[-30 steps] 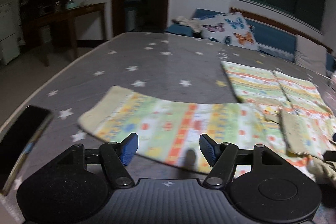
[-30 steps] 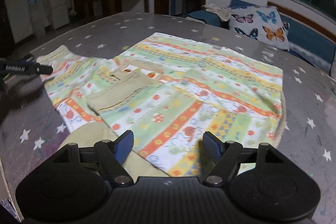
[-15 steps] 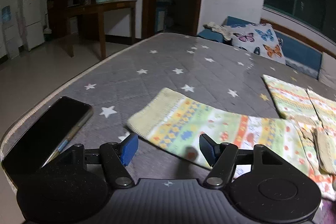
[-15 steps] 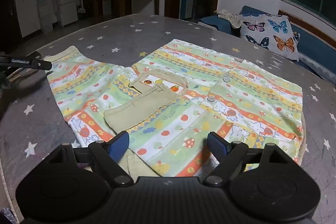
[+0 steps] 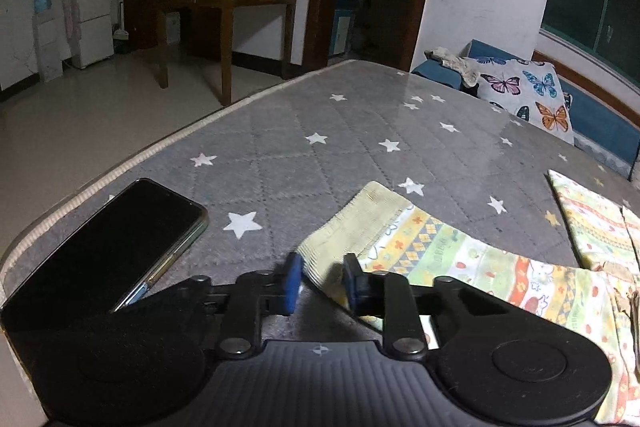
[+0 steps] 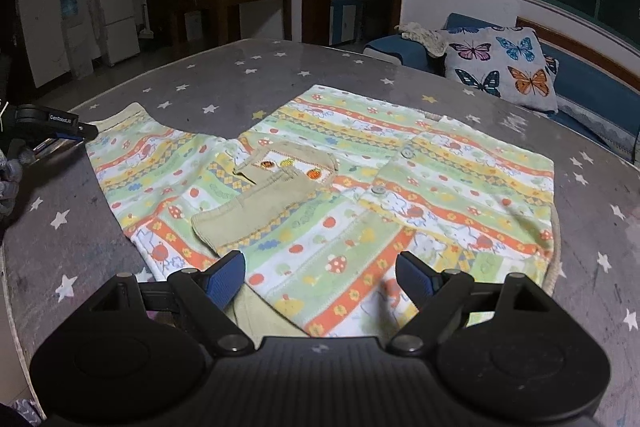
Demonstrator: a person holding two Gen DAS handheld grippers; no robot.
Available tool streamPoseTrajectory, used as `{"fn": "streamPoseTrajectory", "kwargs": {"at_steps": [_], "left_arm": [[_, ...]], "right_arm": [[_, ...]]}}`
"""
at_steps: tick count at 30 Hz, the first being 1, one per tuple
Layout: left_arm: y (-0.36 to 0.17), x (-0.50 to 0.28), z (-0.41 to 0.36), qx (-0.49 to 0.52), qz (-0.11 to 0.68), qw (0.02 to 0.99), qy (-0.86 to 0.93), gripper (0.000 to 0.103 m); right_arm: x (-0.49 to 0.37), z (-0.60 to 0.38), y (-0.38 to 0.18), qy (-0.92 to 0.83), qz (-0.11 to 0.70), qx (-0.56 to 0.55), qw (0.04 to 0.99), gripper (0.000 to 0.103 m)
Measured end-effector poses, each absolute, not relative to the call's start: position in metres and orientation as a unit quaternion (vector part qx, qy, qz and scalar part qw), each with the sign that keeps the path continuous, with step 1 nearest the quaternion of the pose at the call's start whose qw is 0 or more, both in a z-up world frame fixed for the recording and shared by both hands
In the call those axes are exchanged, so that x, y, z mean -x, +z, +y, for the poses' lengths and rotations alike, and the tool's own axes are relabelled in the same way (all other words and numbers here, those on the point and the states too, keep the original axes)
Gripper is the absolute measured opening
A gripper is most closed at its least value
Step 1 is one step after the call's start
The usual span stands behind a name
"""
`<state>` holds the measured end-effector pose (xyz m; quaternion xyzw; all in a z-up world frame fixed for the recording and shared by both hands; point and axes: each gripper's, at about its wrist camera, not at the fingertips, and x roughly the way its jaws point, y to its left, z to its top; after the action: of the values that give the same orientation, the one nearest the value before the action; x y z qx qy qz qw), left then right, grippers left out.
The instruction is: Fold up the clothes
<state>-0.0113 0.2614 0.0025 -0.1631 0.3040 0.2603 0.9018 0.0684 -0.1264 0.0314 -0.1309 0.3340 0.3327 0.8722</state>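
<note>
I had the left gripper (image 5: 319,281) down at the ribbed cuff (image 5: 352,223) of the shirt's sleeve (image 5: 460,259), near the left edge of the star-print mattress (image 5: 320,155); its blue pads (image 5: 291,277) sat narrowed on either side of the cuff corner w/ fabric between them, but I couldn't tell if they were actually clamped. A black phone (image 5: 116,239) lay just left of the cuff, by the mattress edge. The right gripper (image 6: 319,277) hung w/ jaws wide apart, gripping nothing, over the near hem of the striped kids' shirt (image 6: 360,187), which lay spread flat, buttons up, across the middle of the mattress. A butterfly pillow (image 6: 500,67) sat on the blue sofa (image 6: 592,91) past the far edge.
</note>
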Motion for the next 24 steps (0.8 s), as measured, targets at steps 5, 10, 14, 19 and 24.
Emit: {"fn": "streamPoseTrajectory", "kwargs": {"at_steps": [5, 10, 14, 19, 24], "left_arm": [[0.017, 0.016, 0.252, 0.173, 0.288, 0.911, 0.240, 0.005], [0.051, 0.014, 0.217, 0.165, 0.260, 0.936, 0.172, 0.003], [0.080, 0.006, 0.176, 0.134, 0.237, 0.956, 0.107, 0.003], [0.089, -0.002, 0.147, 0.104, 0.229, 0.964, 0.090, 0.003], [0.071, -0.002, 0.158, 0.095, 0.250, 0.953, 0.146, 0.005]], "right_arm": [[-0.067, -0.141, 0.028, 0.315, 0.344, 0.125, 0.876, 0.096], [-0.067, -0.156, 0.026, 0.301, 0.347, 0.120, 0.880, 0.098], [-0.068, -0.169, 0.028, 0.287, 0.345, 0.110, 0.887, 0.103], [-0.067, -0.186, 0.029, 0.279, 0.340, 0.092, 0.893, 0.103], [-0.068, -0.197, 0.026, 0.274, 0.344, 0.083, 0.894, 0.103]]}}
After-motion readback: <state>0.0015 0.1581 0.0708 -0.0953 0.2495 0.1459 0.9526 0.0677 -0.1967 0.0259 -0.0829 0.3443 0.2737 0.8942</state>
